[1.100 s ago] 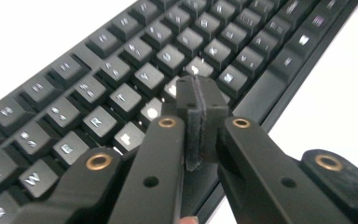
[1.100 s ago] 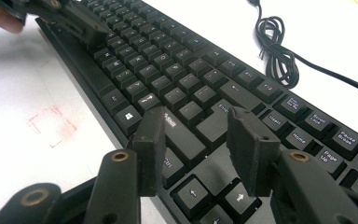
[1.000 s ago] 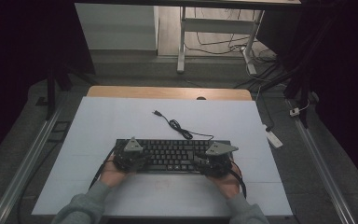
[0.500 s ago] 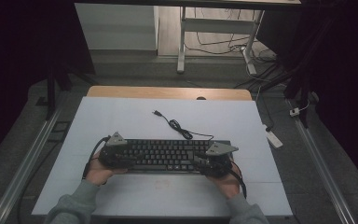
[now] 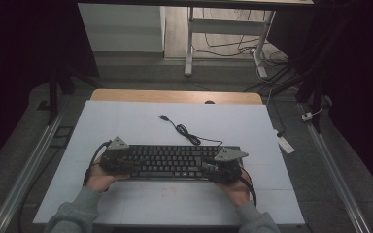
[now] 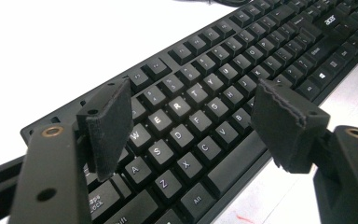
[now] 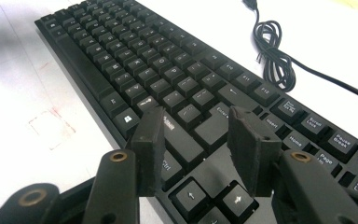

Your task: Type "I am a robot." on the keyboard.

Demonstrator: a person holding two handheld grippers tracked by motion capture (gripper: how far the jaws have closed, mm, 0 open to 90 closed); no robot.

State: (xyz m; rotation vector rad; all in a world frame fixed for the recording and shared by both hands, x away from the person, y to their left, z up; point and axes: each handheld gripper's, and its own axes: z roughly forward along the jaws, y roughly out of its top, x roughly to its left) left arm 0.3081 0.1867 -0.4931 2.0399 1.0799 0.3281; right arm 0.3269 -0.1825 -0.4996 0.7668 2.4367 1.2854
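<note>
Flat on white tabletop [image 5: 126, 121], black rectangular keyboard [image 5: 175, 161]

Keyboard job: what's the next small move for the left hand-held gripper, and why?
Probably lower the left hand-held gripper onto the keyboard: its jaws have just been opening, nothing between them, and hover over the letter keys.

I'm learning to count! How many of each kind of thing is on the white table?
Keyboard: 1
Cable: 1
Hand-held gripper: 2, left hand-held gripper and right hand-held gripper
Total: 4
</note>
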